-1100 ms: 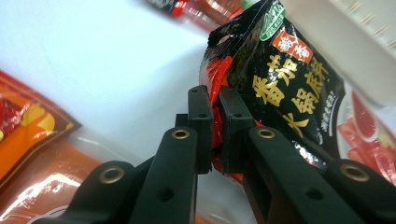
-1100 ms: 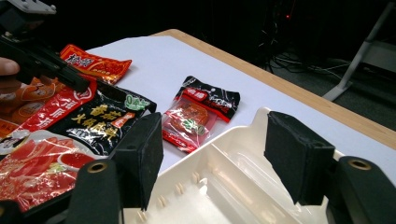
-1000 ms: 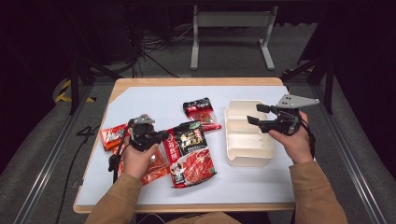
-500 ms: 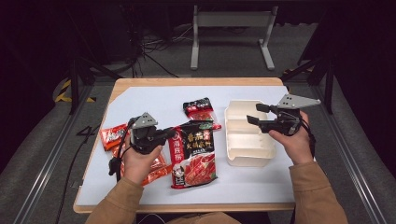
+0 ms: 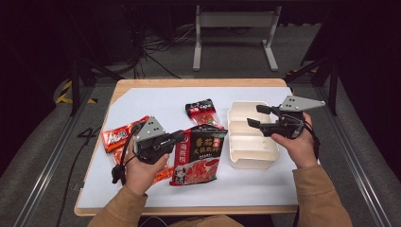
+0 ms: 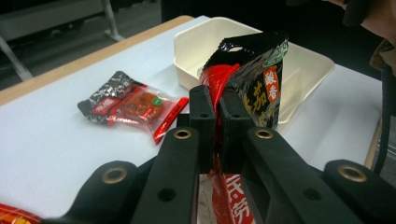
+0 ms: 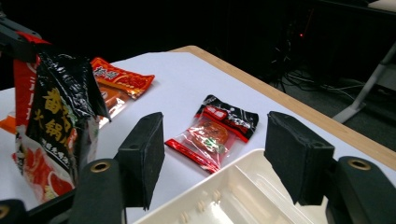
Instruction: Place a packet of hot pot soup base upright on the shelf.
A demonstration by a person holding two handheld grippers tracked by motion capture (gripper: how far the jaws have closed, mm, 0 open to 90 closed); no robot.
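Observation:
My left gripper [image 5: 177,137] is shut on the left edge of a large black-and-red sauce packet [image 5: 201,153], which it holds tilted up off the white mat. In the left gripper view the jaws [image 6: 215,100] pinch that packet [image 6: 254,70] in front of the white divided tray [image 6: 201,42]. My right gripper [image 5: 257,116] hovers open over the tray [image 5: 246,156], nothing between its pads. From the right gripper view the open gripper [image 7: 215,149] looks across the tray's rim [image 7: 243,196] toward the lifted packet [image 7: 56,126].
A small black-and-red packet [image 5: 202,112] lies flat behind the large one, left of the tray. An orange packet [image 5: 120,135] lies at the mat's left, with another red one [image 5: 163,174] under my left hand. The wooden table edge [image 5: 189,82] runs along the far side.
My left gripper has risen and shifted right toward the tray, lifting the large packet with it. The right gripper has stayed in place, open above the tray.

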